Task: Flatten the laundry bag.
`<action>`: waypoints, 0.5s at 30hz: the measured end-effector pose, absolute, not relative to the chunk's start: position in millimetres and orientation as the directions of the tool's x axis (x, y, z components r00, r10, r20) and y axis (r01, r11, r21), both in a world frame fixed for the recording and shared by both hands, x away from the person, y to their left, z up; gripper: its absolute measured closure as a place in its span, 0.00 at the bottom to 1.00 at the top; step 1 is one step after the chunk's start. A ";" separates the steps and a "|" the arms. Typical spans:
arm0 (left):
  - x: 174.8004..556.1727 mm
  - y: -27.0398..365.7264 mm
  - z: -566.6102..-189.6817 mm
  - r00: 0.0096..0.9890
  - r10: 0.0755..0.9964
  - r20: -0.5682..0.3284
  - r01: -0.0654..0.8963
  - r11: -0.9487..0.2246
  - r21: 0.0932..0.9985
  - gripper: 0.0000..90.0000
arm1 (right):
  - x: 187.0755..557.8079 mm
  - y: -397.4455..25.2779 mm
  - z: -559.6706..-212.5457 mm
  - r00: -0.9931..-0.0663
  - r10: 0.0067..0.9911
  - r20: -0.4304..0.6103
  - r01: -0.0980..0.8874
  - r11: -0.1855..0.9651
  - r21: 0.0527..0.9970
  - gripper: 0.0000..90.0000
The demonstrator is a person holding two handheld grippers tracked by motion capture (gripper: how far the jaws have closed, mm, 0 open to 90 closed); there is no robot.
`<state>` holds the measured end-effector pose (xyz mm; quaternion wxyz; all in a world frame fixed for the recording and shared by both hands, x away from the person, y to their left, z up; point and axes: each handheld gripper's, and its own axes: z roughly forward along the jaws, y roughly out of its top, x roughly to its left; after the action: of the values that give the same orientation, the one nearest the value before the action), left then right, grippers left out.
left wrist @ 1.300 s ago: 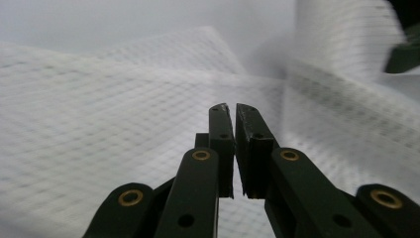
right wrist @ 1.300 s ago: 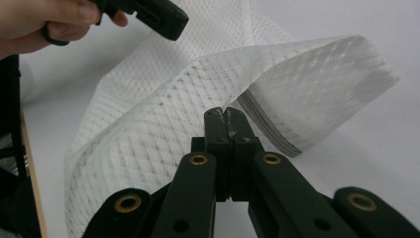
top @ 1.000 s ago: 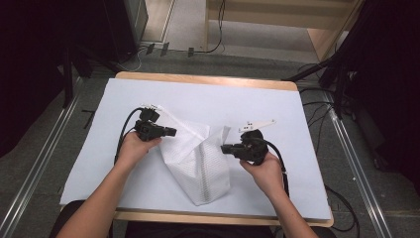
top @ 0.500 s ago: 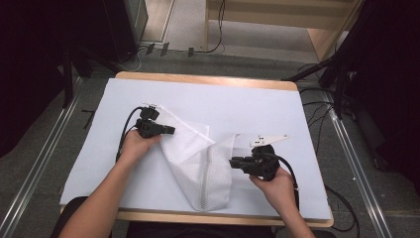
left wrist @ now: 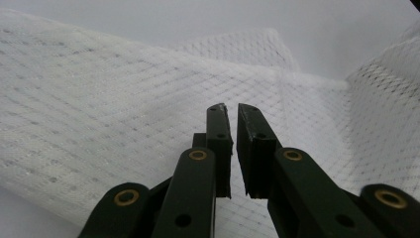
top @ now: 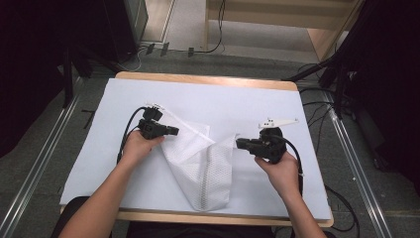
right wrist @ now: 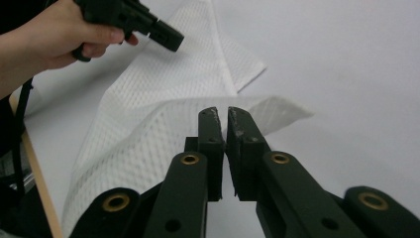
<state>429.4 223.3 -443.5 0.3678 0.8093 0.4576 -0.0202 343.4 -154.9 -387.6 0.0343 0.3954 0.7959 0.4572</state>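
- One white mesh cloth point(top: 200, 161), lying folded on the desk point(top: 237, 99).
- Two claws: the left claw point(top: 174, 131) at the mesh cloth's left edge, the right claw point(top: 239, 144) at its right corner.
- Two hands, one gripping each claw's handle.
- One white sheet covering the desk under the mesh cloth.
- One desk, its wooden rim showing beyond the mesh cloth.

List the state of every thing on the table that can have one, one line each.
White mesh bag: partly folded, lying rumpled on the table, one corner raised toward the right gripper.
Left gripper: jaws nearly shut, a thin gap, over the mesh.
Right gripper: jaws nearly shut at the raised corner; whether they pinch it is unclear.
White table cover: spread flat.
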 end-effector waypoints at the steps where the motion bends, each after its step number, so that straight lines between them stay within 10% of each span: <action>1: 429.4 223.3 -443.5 0.580 0.726 -0.369 0.756 -0.311 0.577 0.95 | 343.4 -154.9 -387.6 -0.685 0.661 0.307 0.598 0.269 0.755 0.97; 15: 430.5 226.2 -444.2 0.581 0.726 -0.369 0.755 -0.310 0.578 0.95 | 402.0 -127.5 -401.6 -0.702 0.649 0.293 0.610 0.334 0.719 1.00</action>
<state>430.5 226.2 -444.2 0.3683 0.8091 0.4575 -0.0197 402.0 -127.5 -401.6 0.0230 0.3856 0.8164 0.4292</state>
